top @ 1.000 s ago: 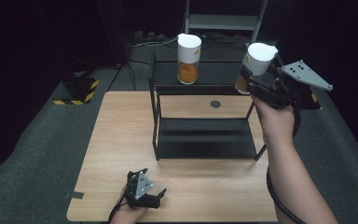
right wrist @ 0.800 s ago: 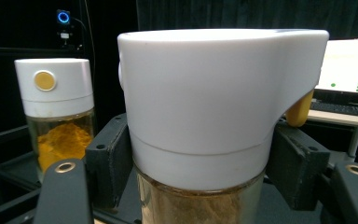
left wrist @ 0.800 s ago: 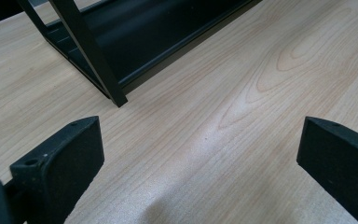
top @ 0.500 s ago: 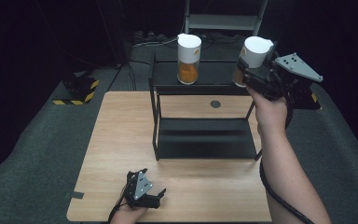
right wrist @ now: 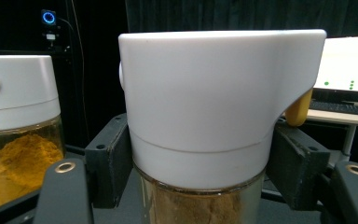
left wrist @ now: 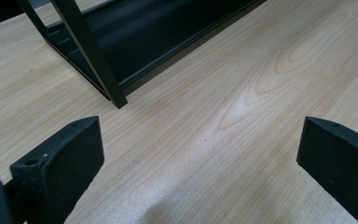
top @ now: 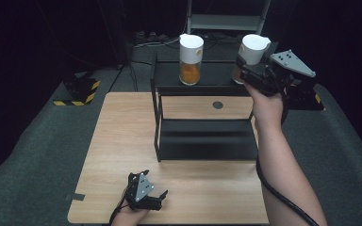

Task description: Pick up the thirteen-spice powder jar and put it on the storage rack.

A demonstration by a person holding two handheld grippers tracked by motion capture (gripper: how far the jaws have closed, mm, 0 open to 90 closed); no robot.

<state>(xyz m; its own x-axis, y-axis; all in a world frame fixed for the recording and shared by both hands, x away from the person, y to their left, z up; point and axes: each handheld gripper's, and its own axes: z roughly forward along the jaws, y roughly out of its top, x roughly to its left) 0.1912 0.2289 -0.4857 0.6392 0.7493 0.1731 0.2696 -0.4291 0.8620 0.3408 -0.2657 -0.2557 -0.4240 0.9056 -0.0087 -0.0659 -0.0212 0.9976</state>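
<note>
Shelf (top: 202, 82), black, two tiers, on table (top: 122, 141) at 12 o'clock. Top tier: jar (top: 191, 59) with orange powder at 11; second jar (top: 250, 54), brown powder, white lid, at 1, clamped below the lid by right gripper (top: 245, 70). Whether it rests on the tier: cannot tell. Left gripper (top: 143, 193) at 7, jaws wide apart, nothing between them. Step, judged: placing or lifting. Next: steady, upright handling.

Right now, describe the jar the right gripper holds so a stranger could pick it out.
Find the black shelf rack on the wooden table. Two white-lidded spice jars are at its top shelf; take the right-hand jar, clamped in the right gripper, not the freestanding jar of orange powder.
</note>
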